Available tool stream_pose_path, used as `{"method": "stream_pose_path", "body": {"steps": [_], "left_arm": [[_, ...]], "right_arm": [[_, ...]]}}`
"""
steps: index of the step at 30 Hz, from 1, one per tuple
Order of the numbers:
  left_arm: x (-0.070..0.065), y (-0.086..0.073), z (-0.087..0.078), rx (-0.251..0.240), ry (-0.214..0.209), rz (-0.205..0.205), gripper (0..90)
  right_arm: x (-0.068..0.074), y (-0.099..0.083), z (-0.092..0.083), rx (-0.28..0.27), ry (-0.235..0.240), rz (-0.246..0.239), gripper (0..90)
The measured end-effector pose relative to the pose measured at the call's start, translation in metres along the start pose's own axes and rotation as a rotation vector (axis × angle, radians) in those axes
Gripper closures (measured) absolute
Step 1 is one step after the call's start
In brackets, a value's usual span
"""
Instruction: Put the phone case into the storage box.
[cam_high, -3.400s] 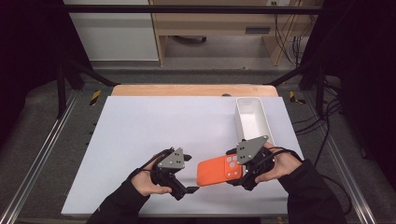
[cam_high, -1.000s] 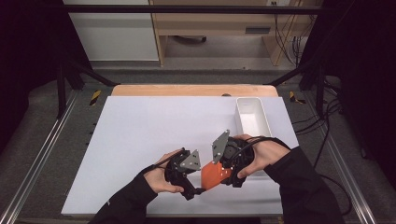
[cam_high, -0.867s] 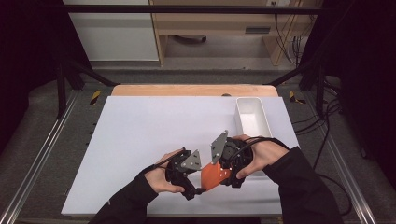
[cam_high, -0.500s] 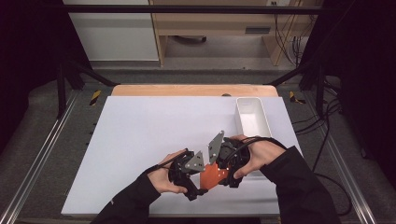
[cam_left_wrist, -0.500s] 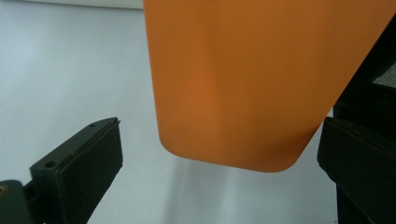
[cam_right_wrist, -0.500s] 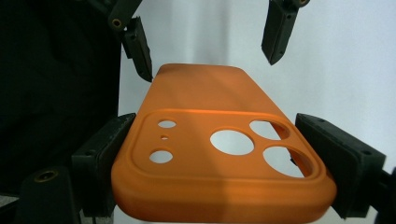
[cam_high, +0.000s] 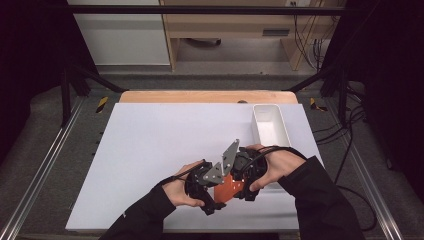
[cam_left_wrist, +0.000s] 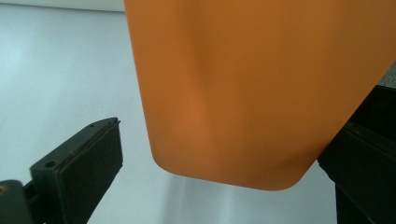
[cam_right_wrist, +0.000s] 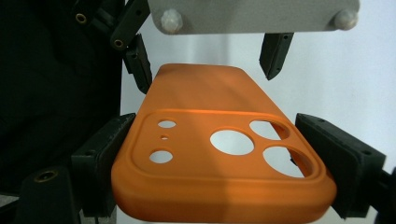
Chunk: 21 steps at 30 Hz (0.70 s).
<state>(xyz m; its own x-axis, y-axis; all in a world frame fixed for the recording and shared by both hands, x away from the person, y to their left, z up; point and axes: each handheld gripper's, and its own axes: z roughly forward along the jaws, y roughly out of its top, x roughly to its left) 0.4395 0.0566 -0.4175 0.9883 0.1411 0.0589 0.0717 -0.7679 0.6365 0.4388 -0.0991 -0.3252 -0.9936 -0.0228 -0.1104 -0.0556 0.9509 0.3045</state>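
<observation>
An orange phone case (cam_high: 229, 189) with camera cut-outs is held just above the white table near its front edge. My right gripper (cam_high: 239, 184) is shut on it; in the right gripper view the pads (cam_right_wrist: 105, 154) press both long sides of the case (cam_right_wrist: 210, 140) at the cut-out end. My left gripper (cam_high: 218, 196) faces it from the other side, open. In the left gripper view the plain end of the case (cam_left_wrist: 261, 84) lies between the jaws, with a gap at the left pad (cam_left_wrist: 93, 154). The left gripper (cam_right_wrist: 205, 60) straddles the far end.
A white rectangular tray (cam_high: 255, 125) stands at the right of the table, just beyond the right hand. The white table sheet (cam_high: 150, 145) stretches to the left and back. Metal rails run along both sides of the table.
Since the earliest frame the hands have come together and the case has been raised off the table. Over the last second the left gripper edged slightly closer around the case's end.
</observation>
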Motion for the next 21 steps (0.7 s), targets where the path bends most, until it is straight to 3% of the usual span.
{"method": "stream_pose_path", "body": {"steps": [21], "left_arm": [[-0.0033, 0.0083, 0.0093, 0.058, -0.021, 0.037, 1.9]], "right_arm": [[0.0004, 0.0048, 0.0036, 0.017, 0.007, -0.002, 16.1]]}}
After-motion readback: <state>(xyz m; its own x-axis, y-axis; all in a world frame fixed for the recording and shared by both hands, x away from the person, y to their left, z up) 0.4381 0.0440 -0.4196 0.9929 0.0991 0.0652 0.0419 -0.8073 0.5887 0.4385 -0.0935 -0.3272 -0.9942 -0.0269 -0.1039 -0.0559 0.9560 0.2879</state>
